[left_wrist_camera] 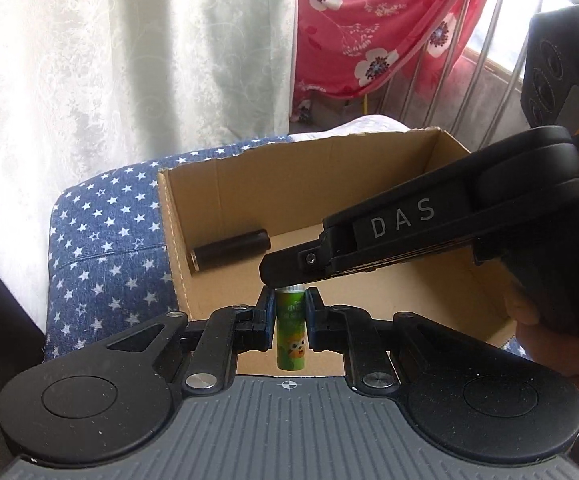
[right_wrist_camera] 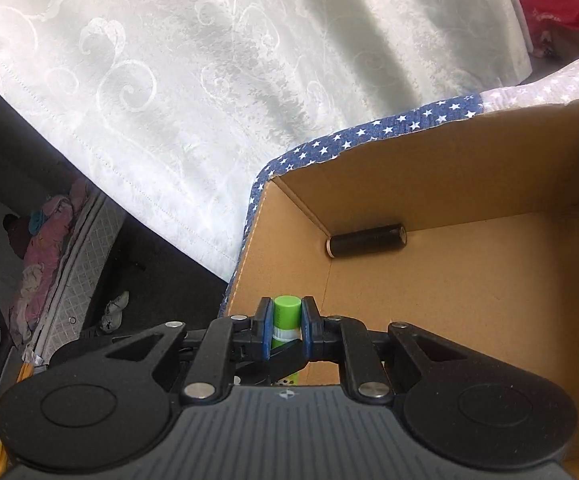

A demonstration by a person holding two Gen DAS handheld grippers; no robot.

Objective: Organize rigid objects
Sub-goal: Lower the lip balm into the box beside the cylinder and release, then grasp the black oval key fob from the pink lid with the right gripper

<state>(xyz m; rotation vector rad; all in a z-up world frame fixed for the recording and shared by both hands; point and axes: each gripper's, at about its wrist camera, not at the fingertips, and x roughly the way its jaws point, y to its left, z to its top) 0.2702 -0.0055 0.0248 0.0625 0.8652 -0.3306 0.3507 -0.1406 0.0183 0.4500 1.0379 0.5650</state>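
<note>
A small green tube (left_wrist_camera: 289, 334) with a cartoon label stands upright between the pads of my left gripper (left_wrist_camera: 289, 304), which is shut on its body. From the right, my right gripper reaches in, and its fingers (left_wrist_camera: 289, 274) cover the top of the tube. In the right wrist view my right gripper (right_wrist_camera: 286, 320) is shut on the tube's green cap (right_wrist_camera: 286, 307). Both grippers hang over the near edge of an open cardboard box (left_wrist_camera: 289, 176). A black cylinder (left_wrist_camera: 229, 250) lies on its side in the box's far left corner (right_wrist_camera: 365, 240).
The box (right_wrist_camera: 449, 160) sits on a blue star-patterned cushion (left_wrist_camera: 105, 248). A white curtain (left_wrist_camera: 129, 60) hangs behind it, with red floral cloth (left_wrist_camera: 369, 32) and metal railings (left_wrist_camera: 489, 60) further right. A hand (left_wrist_camera: 549, 340) holds the right gripper. Left of the box, the floor (right_wrist_camera: 161, 264) lies far below.
</note>
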